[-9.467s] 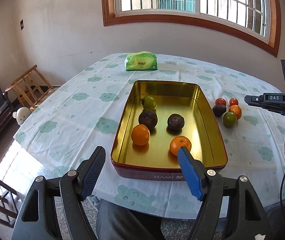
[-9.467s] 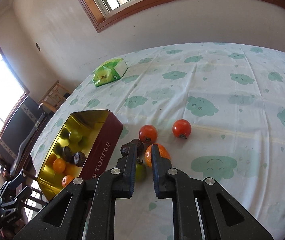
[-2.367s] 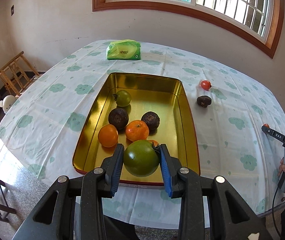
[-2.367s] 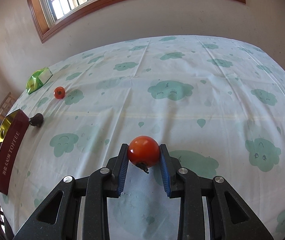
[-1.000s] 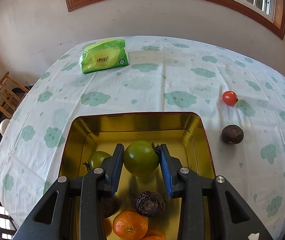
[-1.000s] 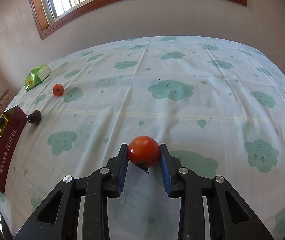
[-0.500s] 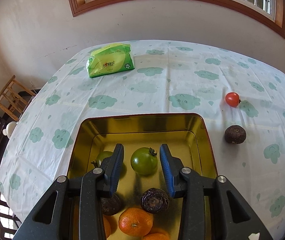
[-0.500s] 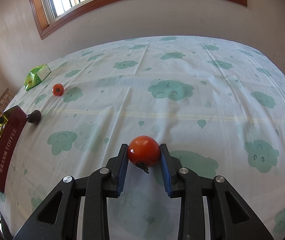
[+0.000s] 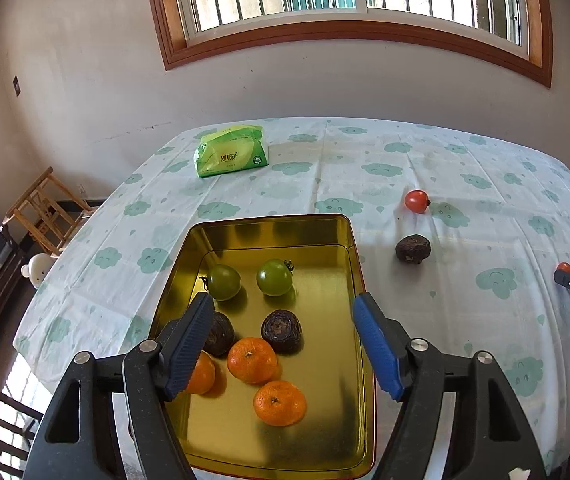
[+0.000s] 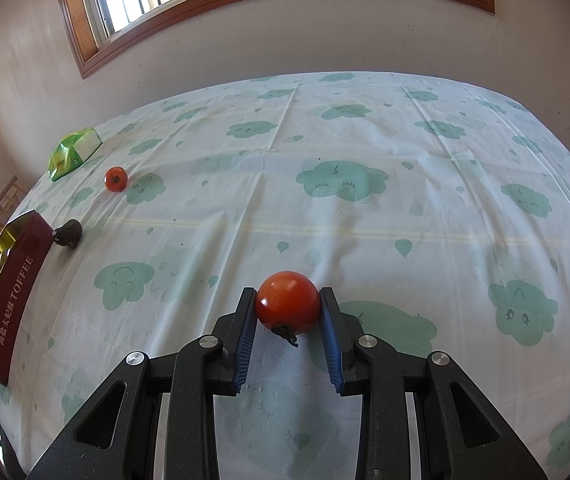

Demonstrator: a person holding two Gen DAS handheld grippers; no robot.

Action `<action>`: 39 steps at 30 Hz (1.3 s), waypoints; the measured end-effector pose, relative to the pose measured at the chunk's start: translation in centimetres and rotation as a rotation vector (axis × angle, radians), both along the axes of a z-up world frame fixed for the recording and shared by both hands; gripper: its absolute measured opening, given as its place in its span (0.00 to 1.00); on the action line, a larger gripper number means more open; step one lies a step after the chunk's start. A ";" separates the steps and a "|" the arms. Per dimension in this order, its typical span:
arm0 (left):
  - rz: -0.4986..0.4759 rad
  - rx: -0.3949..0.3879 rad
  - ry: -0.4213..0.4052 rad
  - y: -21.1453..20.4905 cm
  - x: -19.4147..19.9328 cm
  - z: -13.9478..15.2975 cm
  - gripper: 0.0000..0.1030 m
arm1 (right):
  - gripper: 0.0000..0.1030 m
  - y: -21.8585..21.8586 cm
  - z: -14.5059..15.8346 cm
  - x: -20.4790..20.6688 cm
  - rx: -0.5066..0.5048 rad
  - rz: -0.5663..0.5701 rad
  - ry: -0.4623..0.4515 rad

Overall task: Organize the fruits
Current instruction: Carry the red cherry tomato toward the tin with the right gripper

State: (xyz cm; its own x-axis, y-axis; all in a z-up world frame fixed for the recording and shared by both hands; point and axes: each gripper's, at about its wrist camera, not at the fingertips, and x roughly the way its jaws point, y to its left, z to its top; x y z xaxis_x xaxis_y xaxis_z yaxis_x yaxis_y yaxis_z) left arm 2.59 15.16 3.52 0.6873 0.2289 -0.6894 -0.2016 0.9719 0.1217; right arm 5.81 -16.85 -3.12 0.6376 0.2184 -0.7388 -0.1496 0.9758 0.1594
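A gold tin (image 9: pixel 359 280) with dark red sides lies on the table. Inside it sit two green tomatoes (image 9: pixel 274 277), two dark brown fruits (image 9: pixel 281 331) and three oranges (image 9: pixel 252 360). My left gripper (image 9: pixel 285 344) hangs above the tin's near half, its jaws opening with nothing held between them. On the cloth to the right of the tin lie a red tomato (image 9: pixel 417 201) and a dark fruit (image 9: pixel 413 248). My right gripper (image 10: pixel 287 322) is shut on another red tomato (image 10: pixel 287 302), low over the cloth. The tin (image 10: pixel 9 292) shows at that view's left edge.
A green tissue pack (image 9: pixel 231 156) lies at the table's far side. The table is covered with a white cloth printed with green clouds (image 10: pixel 341 180). A wooden chair (image 9: pixel 43 212) stands on the floor to the left. A wall with a window rises behind.
My left gripper let go of the green tomato in the tin's far end, opened wide, and drew back and up. The right gripper has kept still with its red tomato.
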 end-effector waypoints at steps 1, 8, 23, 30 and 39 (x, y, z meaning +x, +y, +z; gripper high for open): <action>0.004 0.004 -0.005 -0.2 -0.4 0.0 0.67 | 0.31 0.0 0.0 0.0 0.000 0.000 0.000; 0.011 0.043 -0.013 -1.5 -2.2 -0.2 0.72 | 0.31 0.0 0.0 0.0 -0.001 0.000 0.000; 0.013 0.032 0.012 -1.3 -4.2 -0.9 0.76 | 0.31 0.1 0.3 -2.0 0.048 0.017 -0.009; 0.013 0.011 0.014 -0.8 -5.7 -1.0 0.76 | 0.31 2.8 2.7 -4.4 0.133 0.095 -0.030; 0.065 -0.017 0.000 2.2 -7.8 -0.6 0.78 | 0.31 12.9 7.2 -6.4 0.206 0.334 -0.073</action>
State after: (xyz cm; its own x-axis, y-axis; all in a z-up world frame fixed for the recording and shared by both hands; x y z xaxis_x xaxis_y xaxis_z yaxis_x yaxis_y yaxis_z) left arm -5.21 17.32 2.95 0.6716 0.2612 -0.6934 -0.2643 0.9587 0.1051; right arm -0.57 -3.93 4.06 0.5557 0.5614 -0.6132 -0.4715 0.8203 0.3237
